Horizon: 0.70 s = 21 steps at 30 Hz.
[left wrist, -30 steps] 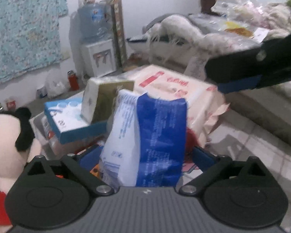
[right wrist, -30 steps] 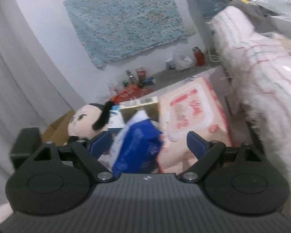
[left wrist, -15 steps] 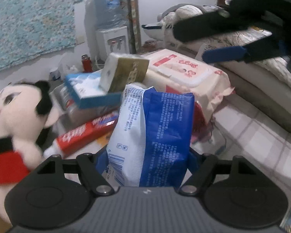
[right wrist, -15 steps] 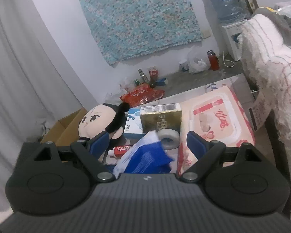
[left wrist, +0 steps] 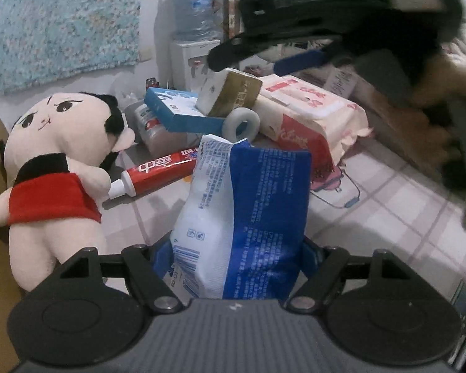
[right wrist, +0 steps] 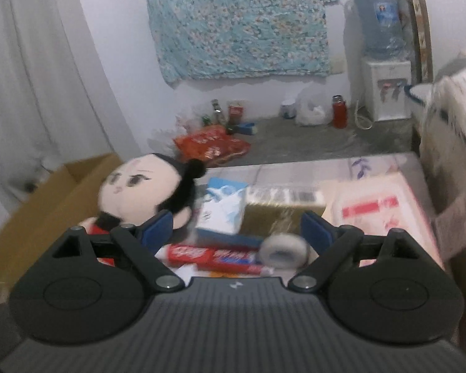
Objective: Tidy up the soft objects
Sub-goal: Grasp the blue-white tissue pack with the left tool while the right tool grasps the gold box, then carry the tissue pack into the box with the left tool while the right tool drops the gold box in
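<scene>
Blue-and-white soft pack: upright between the pads of the left hand-held gripper, clamped low on both sides, top seam crumpled and leaning slightly. Judged to be carried clear of the pile for sorting; the low grip leaves the floppy top free, so it may sag.

Behind it on the tiled surface: red toothpaste tube, white tape roll, blue box with a gold-sided tissue pack tilted on top, and a pink wet-wipe pack leaning on the heap. Plush doll stands at the left edge, against a cardboard box.

Right hand-held gripper: jaws wide and opening, nothing between the pads; it hovers over the pile, aimed roughly at the tape roll and tissue pack. Judged as free for the next pick.

Hard to read:
- pack's lower end hidden by the gripper body;
- right-wrist view motion-blurred, labels illegible;
- the right gripper itself is a dark smear in the left view;
- cardboard box interior not visible.
</scene>
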Tool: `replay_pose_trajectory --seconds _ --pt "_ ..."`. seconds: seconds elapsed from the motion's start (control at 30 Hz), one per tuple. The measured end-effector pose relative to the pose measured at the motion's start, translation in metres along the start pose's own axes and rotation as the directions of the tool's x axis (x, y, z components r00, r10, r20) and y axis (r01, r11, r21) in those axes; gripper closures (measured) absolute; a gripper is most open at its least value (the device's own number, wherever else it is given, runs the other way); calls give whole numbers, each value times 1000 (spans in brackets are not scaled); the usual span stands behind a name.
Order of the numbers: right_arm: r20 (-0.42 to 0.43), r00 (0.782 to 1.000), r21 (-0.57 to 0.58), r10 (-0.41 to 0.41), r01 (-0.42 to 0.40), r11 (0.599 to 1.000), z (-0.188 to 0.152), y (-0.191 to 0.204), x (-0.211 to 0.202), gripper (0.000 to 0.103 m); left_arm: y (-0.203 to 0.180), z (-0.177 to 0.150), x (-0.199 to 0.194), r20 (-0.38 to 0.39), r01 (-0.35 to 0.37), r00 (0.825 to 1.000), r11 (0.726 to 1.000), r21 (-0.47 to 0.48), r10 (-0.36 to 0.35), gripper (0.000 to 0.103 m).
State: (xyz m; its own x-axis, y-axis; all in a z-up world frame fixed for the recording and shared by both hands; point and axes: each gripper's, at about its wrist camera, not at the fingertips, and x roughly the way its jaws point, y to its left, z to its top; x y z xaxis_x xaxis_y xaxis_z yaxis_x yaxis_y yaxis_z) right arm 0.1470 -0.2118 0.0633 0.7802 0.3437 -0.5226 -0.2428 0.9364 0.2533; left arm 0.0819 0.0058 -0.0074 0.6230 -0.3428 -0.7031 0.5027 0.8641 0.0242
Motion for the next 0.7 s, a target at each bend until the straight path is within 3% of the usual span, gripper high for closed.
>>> replay_pose_trajectory --seconds 0.17,0.37,0.5,0.53,0.57,0.7 --pt "-40 999 110 -18 22 994 3 -29 22 8 1 1 2 -7 15 1000 1000 -10 -15 25" --pt "-44 996 197 79 -68 978 -1 -45 44 9 1 2 5 -15 25 1000 999 -22 -26 25" --pt "-34 998 185 46 -39 982 -3 -46 56 9 2 1 4 -12 35 999 999 -37 -35 25" --pt "-32 998 192 48 -41 981 -3 -46 58 16 3 1 4 -10 34 999 999 -38 -35 25" --pt "-25 999 191 47 -41 981 -3 -46 58 33 2 1 4 -8 32 999 999 -41 -33 25" --pt "-8 999 207 49 -46 977 -5 -51 56 37 2 2 6 -3 31 1000 999 -45 -31 29"
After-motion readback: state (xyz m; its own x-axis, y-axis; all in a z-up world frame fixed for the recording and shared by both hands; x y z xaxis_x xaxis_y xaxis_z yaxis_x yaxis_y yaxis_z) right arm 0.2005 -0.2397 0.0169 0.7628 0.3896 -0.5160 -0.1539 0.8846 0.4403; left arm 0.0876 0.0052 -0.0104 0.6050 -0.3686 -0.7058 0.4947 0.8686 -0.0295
